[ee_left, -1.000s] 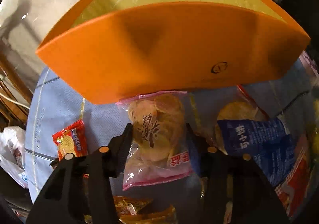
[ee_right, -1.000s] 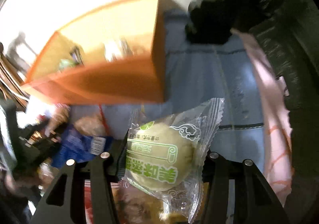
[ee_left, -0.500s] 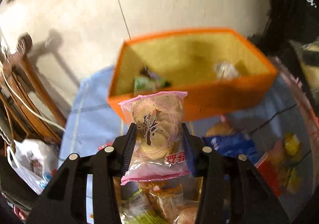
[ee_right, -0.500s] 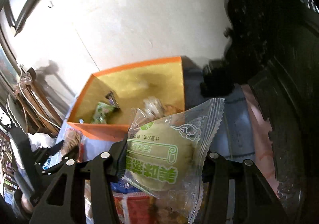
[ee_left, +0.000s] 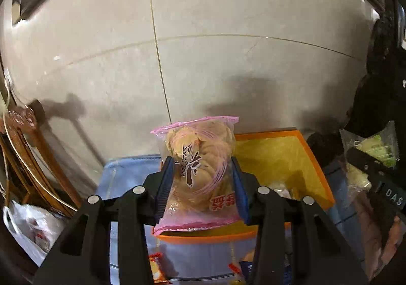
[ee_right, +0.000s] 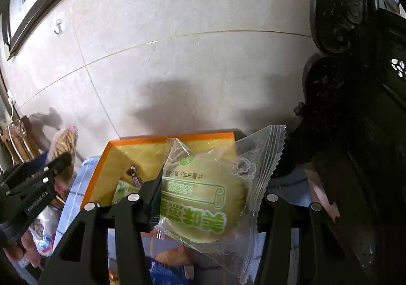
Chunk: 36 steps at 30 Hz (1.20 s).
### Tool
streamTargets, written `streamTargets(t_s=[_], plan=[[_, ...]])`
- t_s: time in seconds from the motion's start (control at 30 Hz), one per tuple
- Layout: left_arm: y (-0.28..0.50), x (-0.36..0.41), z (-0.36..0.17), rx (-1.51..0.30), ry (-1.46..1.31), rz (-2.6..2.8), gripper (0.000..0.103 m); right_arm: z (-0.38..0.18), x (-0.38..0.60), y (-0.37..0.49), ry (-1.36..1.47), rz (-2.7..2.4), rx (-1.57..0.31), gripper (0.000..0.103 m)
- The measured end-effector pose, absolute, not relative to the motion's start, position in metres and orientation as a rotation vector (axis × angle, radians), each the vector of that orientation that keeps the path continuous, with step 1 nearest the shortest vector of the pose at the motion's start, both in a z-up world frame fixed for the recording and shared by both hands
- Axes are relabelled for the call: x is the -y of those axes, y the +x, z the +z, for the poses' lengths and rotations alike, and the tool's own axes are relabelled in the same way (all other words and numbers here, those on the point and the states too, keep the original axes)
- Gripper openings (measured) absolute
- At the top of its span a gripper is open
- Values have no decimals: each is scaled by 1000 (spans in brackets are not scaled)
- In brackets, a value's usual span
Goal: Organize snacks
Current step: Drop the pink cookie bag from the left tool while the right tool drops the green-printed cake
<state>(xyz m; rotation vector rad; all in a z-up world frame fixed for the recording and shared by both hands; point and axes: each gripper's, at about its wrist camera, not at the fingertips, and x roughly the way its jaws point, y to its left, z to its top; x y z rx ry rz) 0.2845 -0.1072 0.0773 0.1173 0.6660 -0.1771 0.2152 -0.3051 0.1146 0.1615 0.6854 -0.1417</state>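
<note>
Left wrist view: at the far left stood a wooden chair [ee_left: 24,158], with a white bag [ee_left: 28,229] below it. The left gripper [ee_left: 201,183] was clamped on a pink-edged packet [ee_left: 200,176] of pale biscuits, both blue pads pressing its sides and the packet standing upright between them. Behind and below the packet sat the orange box [ee_left: 312,158] with a yellow lining, resting on a blue cloth [ee_left: 127,173] that covered the worktop. Small wrapped snacks [ee_left: 157,267] lay on the cloth in front of the box. At the far right the right gripper [ee_left: 375,171] appeared from the side, carrying a clear wrapper with a pale green cake.

Right wrist view: at the far left the left gripper [ee_right: 58,163] showed side-on with its packet [ee_right: 64,143] raised beside the box. The box [ee_right: 106,158] was open at the top, with a few small packets [ee_right: 127,183] lying inside on its floor. The right gripper [ee_right: 205,198] was closed on the green cake [ee_right: 203,196] in its clear wrapper, which was held over the box's near right part. More snacks [ee_right: 172,257] lay below on the worktop. Dark carved furniture [ee_right: 355,107] filled the right side.
</note>
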Motion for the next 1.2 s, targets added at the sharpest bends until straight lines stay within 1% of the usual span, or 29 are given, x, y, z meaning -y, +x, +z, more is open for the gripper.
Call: streamTargets(t_s=[0.27, 0.47, 1.2], plan=[[301, 103, 47, -726, 96, -170, 43, 117, 297, 232, 110, -192, -649, 53], [309, 101, 28, -760, 111, -164, 43, 111, 293, 241, 112, -183, -663, 53], [311, 103, 18, -763, 129, -155, 43, 96, 292, 256, 115, -176, -702, 53]])
